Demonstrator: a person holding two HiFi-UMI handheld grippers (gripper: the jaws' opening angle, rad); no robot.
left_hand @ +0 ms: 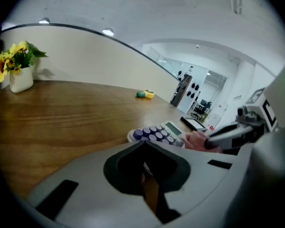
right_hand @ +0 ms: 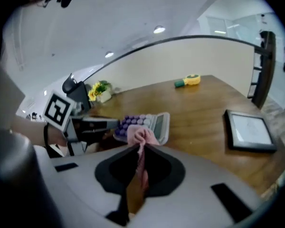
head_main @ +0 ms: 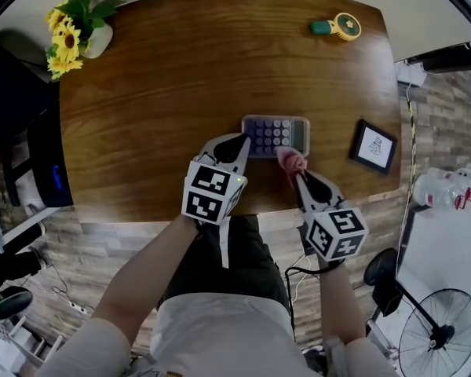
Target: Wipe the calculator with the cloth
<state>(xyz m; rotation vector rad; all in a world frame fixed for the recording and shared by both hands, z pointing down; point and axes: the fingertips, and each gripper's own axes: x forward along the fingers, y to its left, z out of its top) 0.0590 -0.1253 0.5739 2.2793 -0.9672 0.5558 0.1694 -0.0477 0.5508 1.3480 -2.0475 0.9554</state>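
Note:
A grey calculator [head_main: 276, 134] with purple keys lies near the front edge of the wooden table [head_main: 180, 77]. My left gripper [head_main: 242, 141] is shut with nothing between its jaws, and its tip sits at the calculator's left near corner. In the left gripper view the calculator [left_hand: 156, 133] lies just past the shut jaws. My right gripper [head_main: 297, 173] is shut on a pink cloth [head_main: 290, 161], whose bunched end touches the calculator's near edge. From the right gripper view, the cloth [right_hand: 141, 136] sticks out over the calculator [right_hand: 154, 122].
A white vase of sunflowers [head_main: 78, 34] stands at the table's far left. A green and yellow tape measure [head_main: 337, 27] lies far right. A small black-framed picture [head_main: 374, 146] lies right of the calculator. A fan [head_main: 439, 336] stands on the floor.

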